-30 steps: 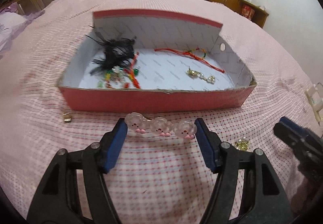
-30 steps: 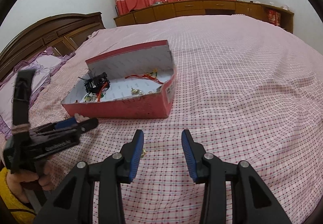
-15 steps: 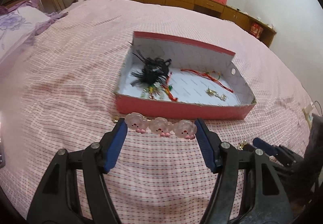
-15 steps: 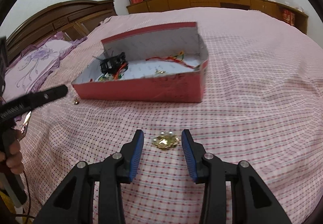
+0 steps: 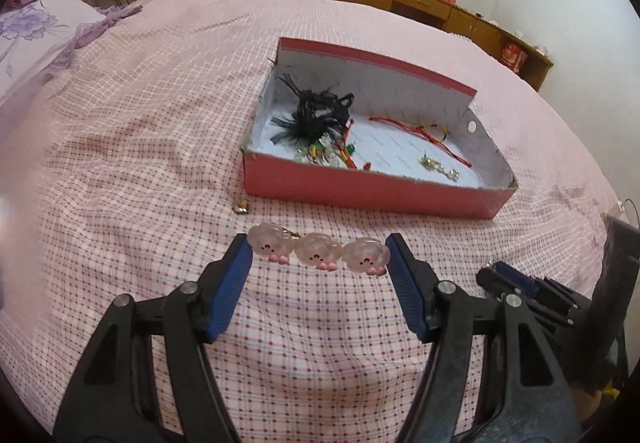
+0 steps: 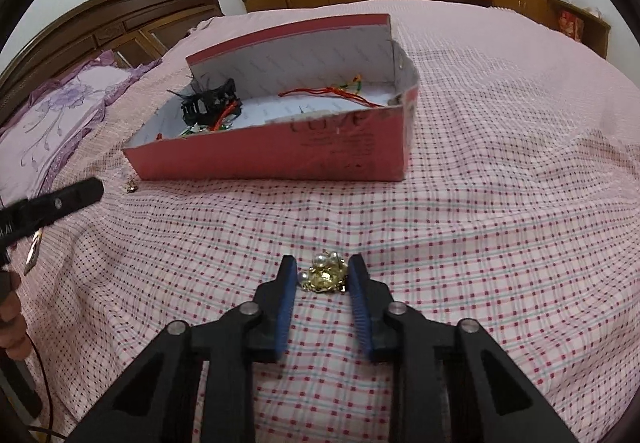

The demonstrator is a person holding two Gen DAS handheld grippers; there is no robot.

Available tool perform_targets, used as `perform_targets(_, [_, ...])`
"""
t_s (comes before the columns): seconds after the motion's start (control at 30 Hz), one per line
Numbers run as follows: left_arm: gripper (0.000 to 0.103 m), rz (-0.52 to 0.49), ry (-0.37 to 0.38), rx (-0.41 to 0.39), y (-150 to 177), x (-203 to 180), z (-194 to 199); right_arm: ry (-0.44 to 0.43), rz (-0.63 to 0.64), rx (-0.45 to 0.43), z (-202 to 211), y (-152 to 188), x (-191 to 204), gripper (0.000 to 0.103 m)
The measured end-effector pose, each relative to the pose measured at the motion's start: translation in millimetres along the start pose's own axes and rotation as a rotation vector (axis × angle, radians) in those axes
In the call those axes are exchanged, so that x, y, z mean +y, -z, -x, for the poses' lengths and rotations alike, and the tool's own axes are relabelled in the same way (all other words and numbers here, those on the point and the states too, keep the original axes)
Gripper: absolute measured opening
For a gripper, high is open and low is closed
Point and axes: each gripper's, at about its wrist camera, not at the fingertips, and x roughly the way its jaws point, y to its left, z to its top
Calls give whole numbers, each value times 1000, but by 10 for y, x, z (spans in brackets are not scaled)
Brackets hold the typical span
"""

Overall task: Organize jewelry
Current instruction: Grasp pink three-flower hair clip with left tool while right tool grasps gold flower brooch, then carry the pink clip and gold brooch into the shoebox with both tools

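Observation:
My left gripper (image 5: 320, 253) is shut on a pink hair clip (image 5: 318, 248) with three piggy faces, held above the bedspread in front of the red box (image 5: 360, 193). My right gripper (image 6: 323, 275) is closed on a gold and pearl brooch (image 6: 325, 275) that lies on the bedspread. The box (image 6: 280, 155) holds a black feather piece (image 5: 312, 119), a red cord bracelet (image 5: 416, 131), beads and an earring (image 5: 436, 167). The right gripper also shows in the left wrist view (image 5: 504, 279).
A small gold trinket (image 5: 241, 206) lies on the bedspread by the box's near left corner, also in the right wrist view (image 6: 132, 186). A purple flowered pillow (image 5: 28, 31) and wooden headboard (image 6: 100, 31) are at the left. The left gripper's arm (image 6: 52, 203) reaches in at the left.
My left gripper has lifted and drawn back with the pink clip. My right gripper has moved up to the brooch and its jaws have closed in on it.

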Motion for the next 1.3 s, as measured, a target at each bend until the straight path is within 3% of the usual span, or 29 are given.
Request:
perform_targets(0.07, [61, -12, 6, 4, 23, -37, 0, 6, -1, -9, 16, 4, -9, 22])
perform_targets(0.9, [61, -30, 27, -22, 16, -130, 118, -54, 31, -139, 637, -97, 96, 22])
perform_targets(1.3, [61, -36, 38, -77, -254, -191, 142, -71, 71, -196, 719, -370, 244, 22])
